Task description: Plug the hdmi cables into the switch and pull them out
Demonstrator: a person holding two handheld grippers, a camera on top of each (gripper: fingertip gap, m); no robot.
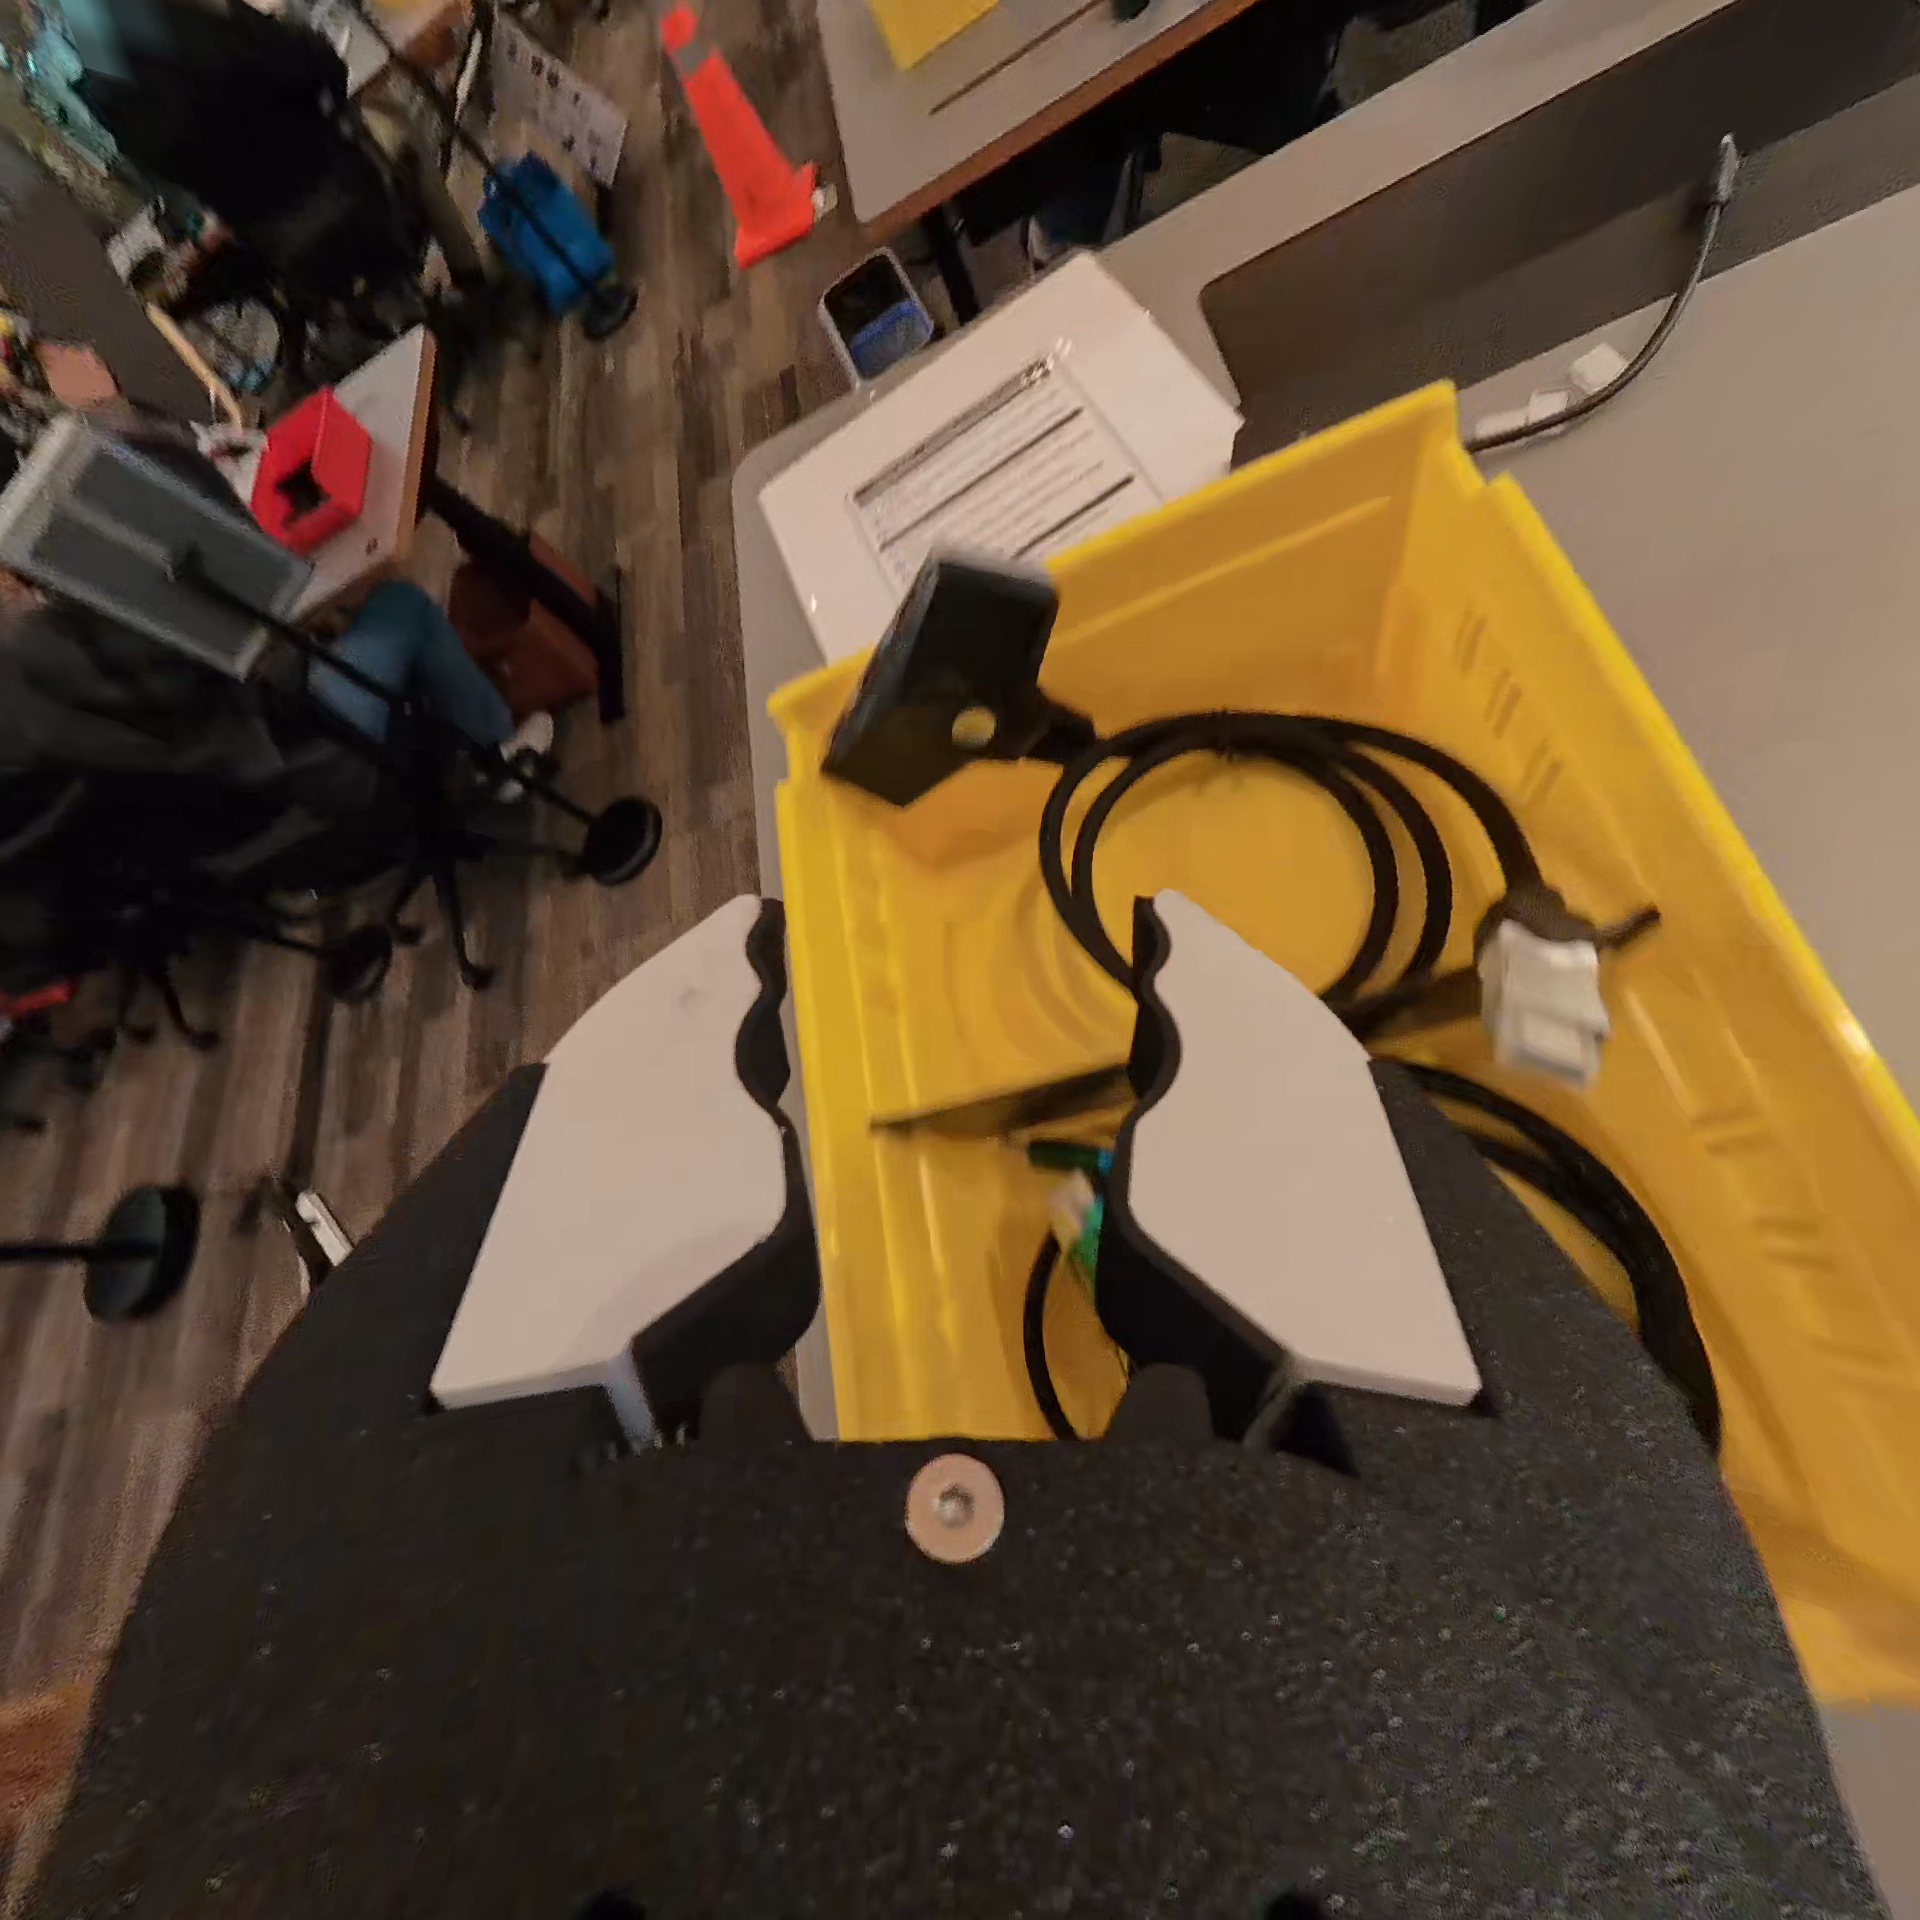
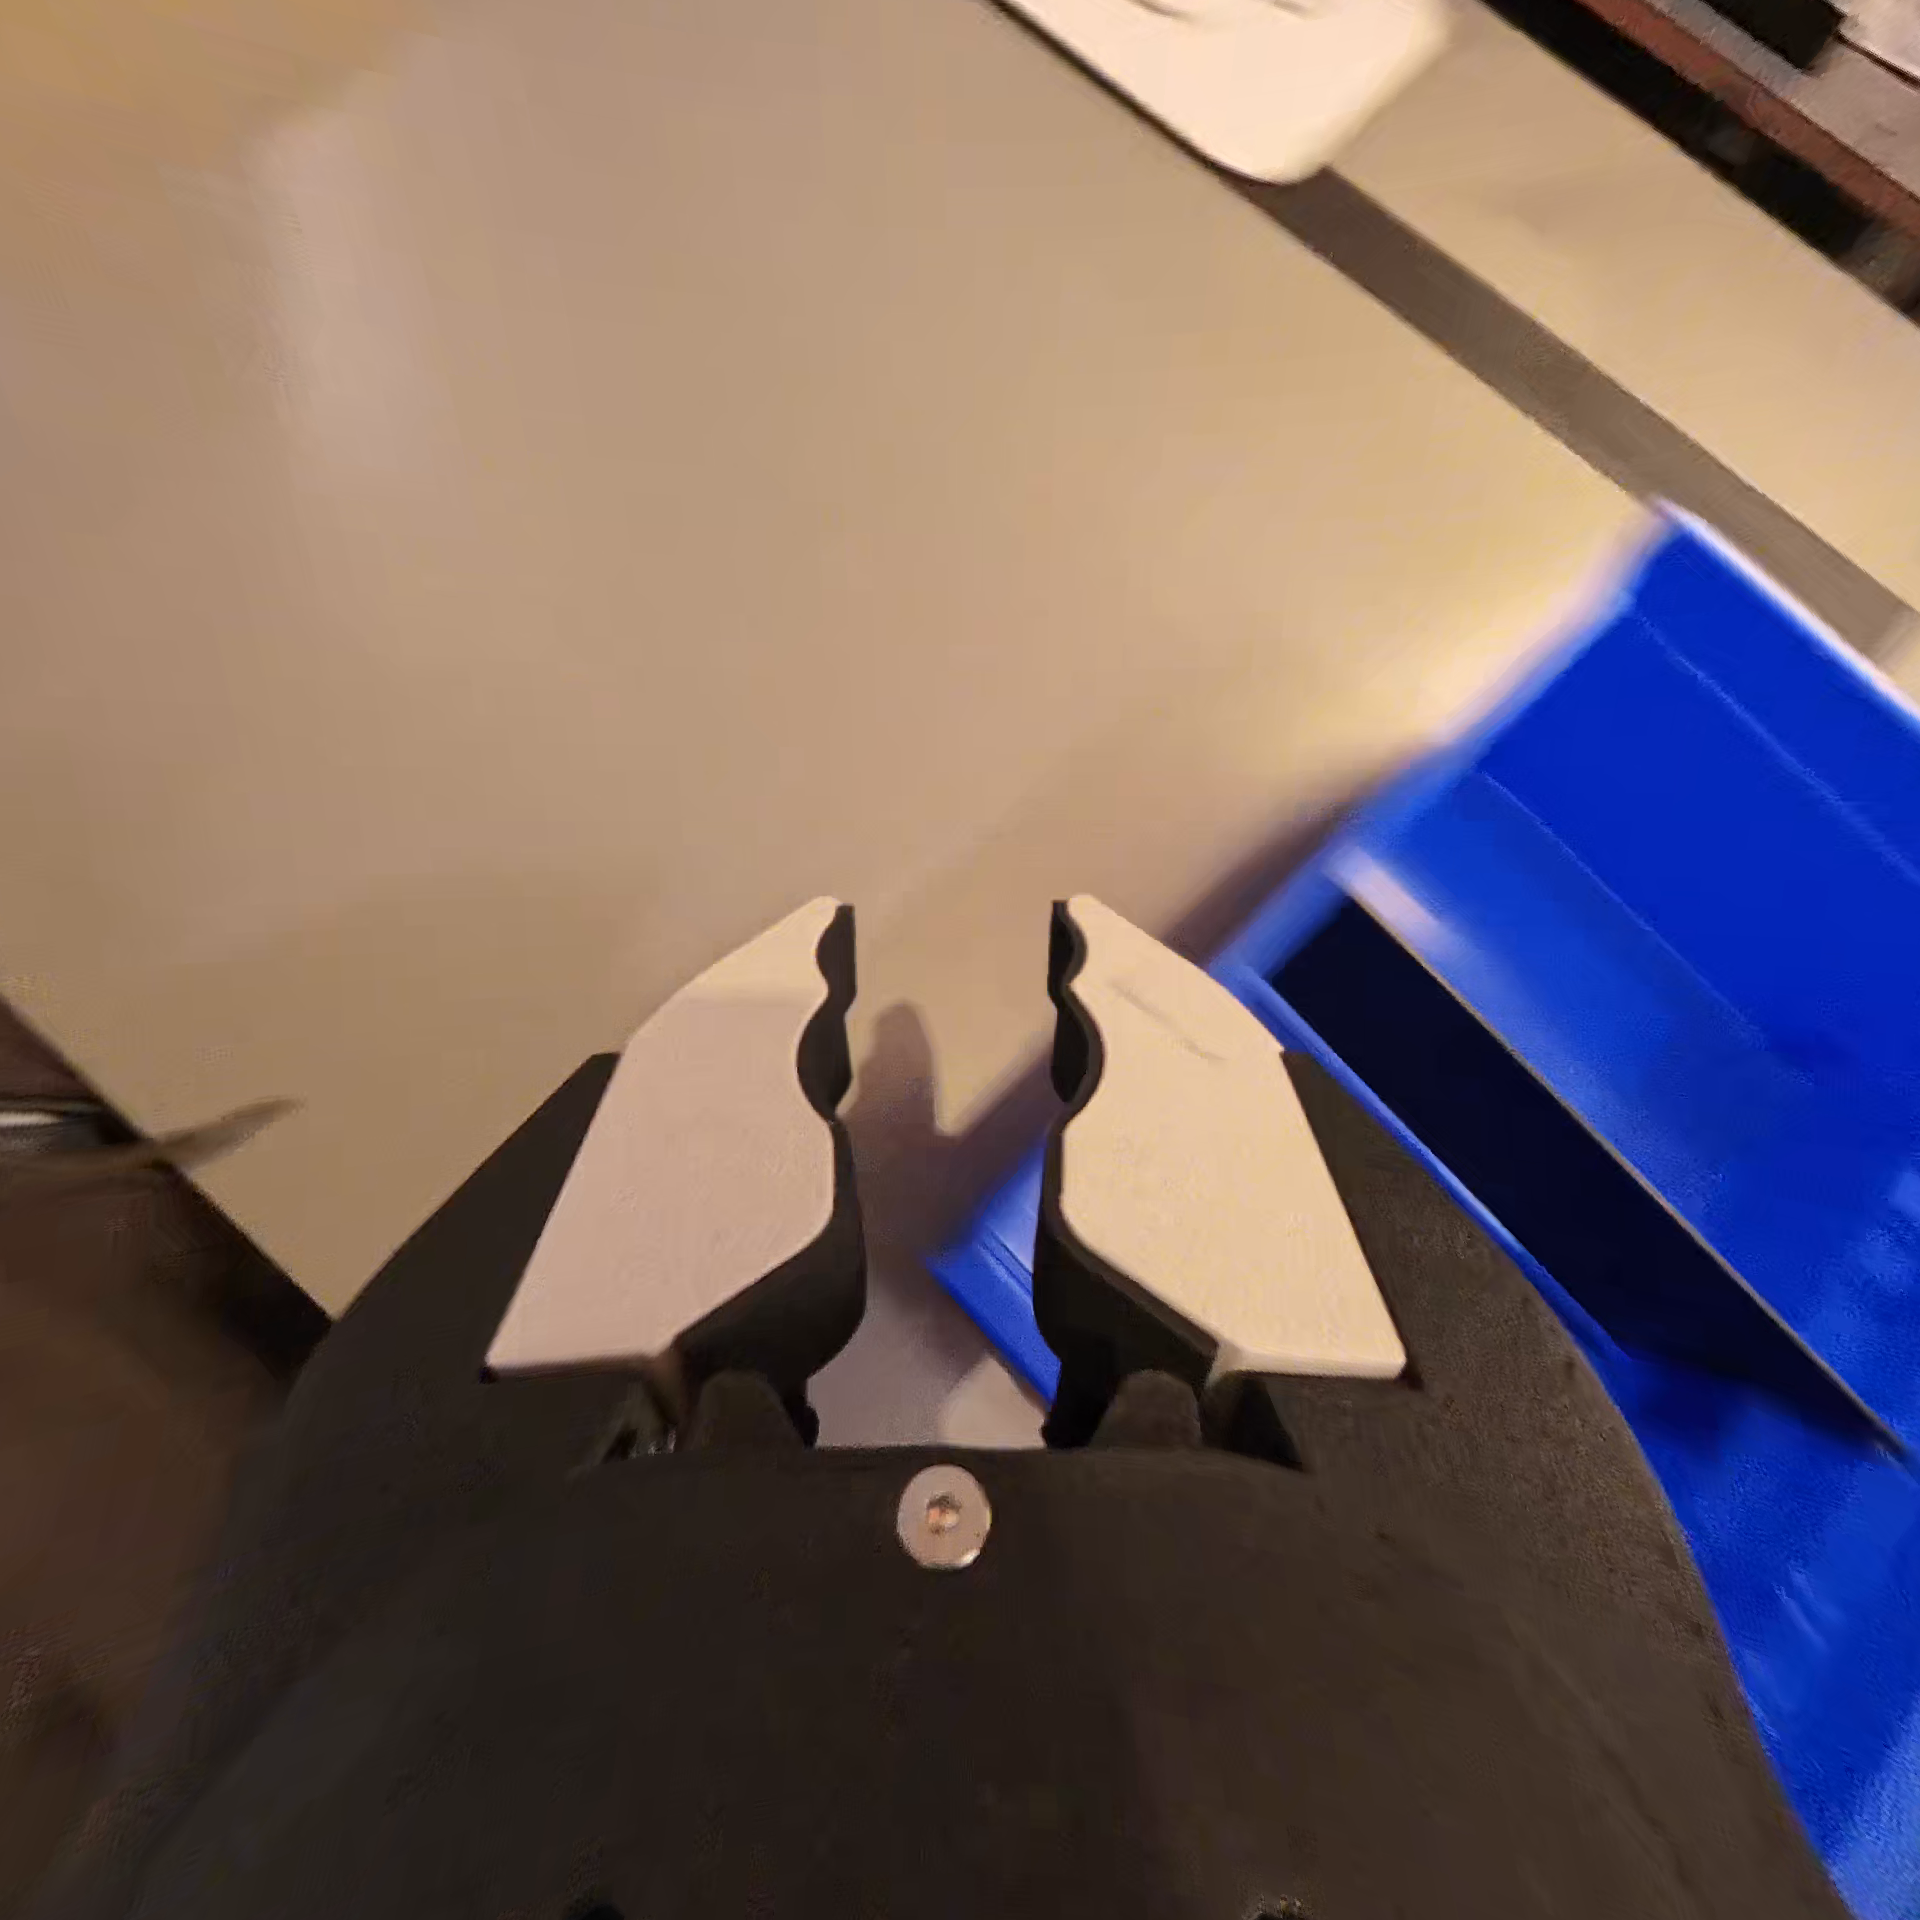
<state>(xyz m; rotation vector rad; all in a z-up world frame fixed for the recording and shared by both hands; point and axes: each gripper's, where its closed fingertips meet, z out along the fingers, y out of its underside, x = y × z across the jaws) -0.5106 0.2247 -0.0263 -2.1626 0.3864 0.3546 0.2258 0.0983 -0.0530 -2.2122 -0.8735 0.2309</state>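
L hand-held gripper open over yellow bin, R hand-held gripper open by blue bin

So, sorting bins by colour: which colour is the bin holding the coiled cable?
Yellow bin, clearest in the left wrist view.

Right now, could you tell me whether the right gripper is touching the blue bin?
Cannot tell. In the right wrist view the right gripper is open and empty above the table, but its right finger overlaps the blue bin, hiding any gap.

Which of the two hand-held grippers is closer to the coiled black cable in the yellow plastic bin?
The left hand-held gripper: it hangs open over the yellow plastic bin, right by the coiled black cable. The right hand-held gripper is open over a bare beige tabletop; no cable shows there.
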